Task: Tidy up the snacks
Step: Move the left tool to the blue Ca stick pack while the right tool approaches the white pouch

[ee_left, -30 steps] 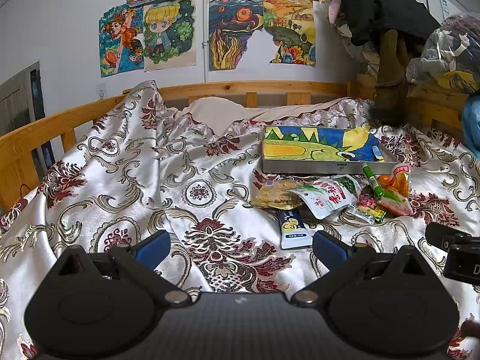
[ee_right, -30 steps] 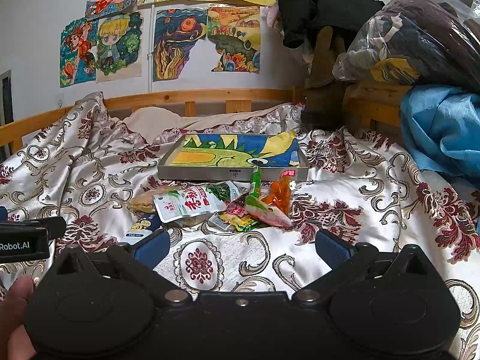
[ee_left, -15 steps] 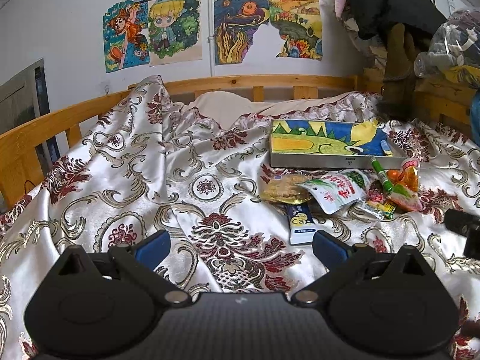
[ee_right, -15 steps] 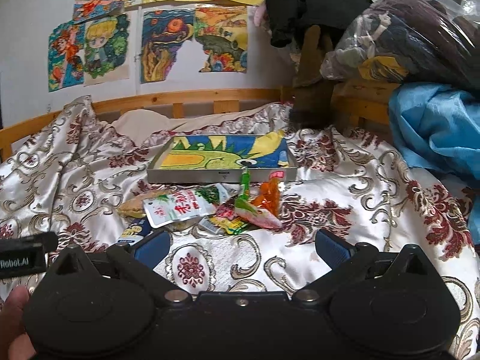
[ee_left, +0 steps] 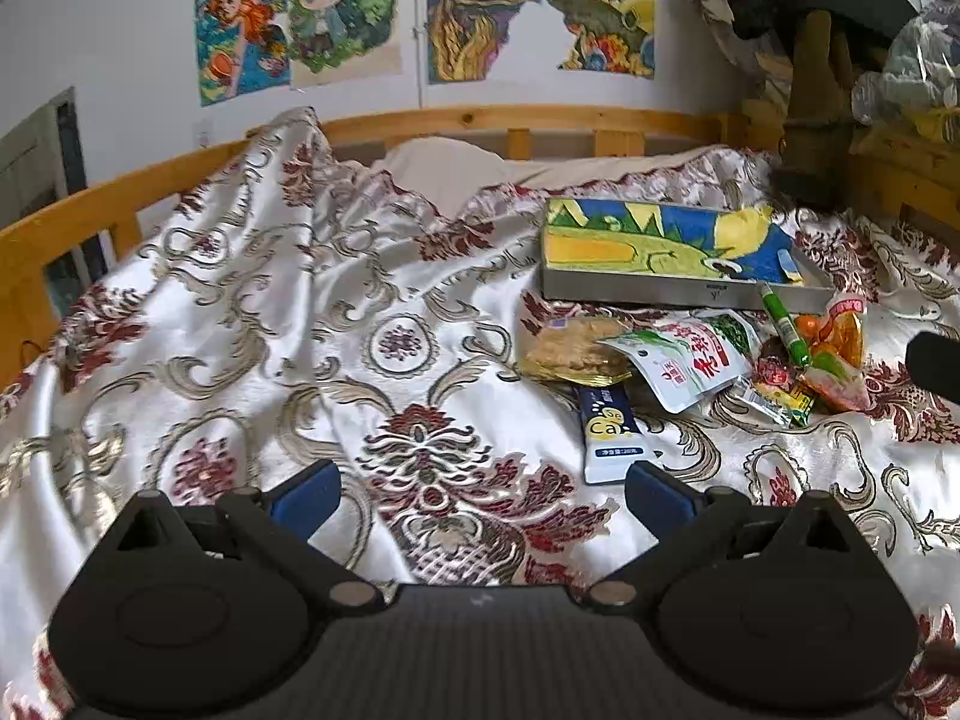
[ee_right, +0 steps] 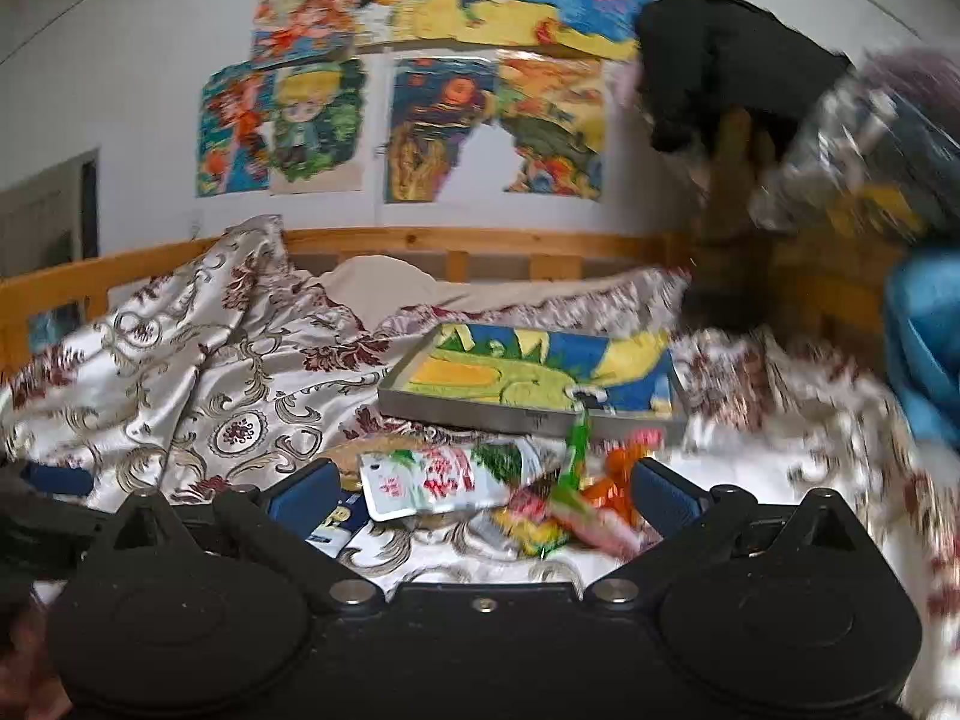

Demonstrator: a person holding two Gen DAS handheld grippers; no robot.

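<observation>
A heap of snack packets lies on the patterned bedspread in front of a flat grey tray (ee_left: 678, 295) with a colourful dinosaur picture. Among them are a white and red pouch (ee_left: 684, 361), a golden cracker pack (ee_left: 573, 351), a blue and white packet (ee_left: 609, 433), a green tube (ee_left: 783, 324) and an orange bag (ee_left: 840, 342). My left gripper (ee_left: 480, 495) is open, low over the bedspread left of the heap. My right gripper (ee_right: 480, 495) is open, close above the heap, with the white pouch (ee_right: 432, 477) and orange bag (ee_right: 612, 483) between its fingers' span. The tray (ee_right: 528, 414) lies just beyond.
A wooden bed rail (ee_left: 522, 120) runs along the back and left. Dark clothes (ee_right: 720, 60) and bagged bundles (ee_right: 870, 144) pile up at the right, with a blue cloth (ee_right: 924, 324) below them. Paintings (ee_left: 336, 12) hang on the wall. A person's hand (ee_right: 24, 648) shows at the lower left.
Both grippers have moved forward toward the snacks. The right one has dropped and closed in on the heap, its view now blurred by motion. Both stay open.
</observation>
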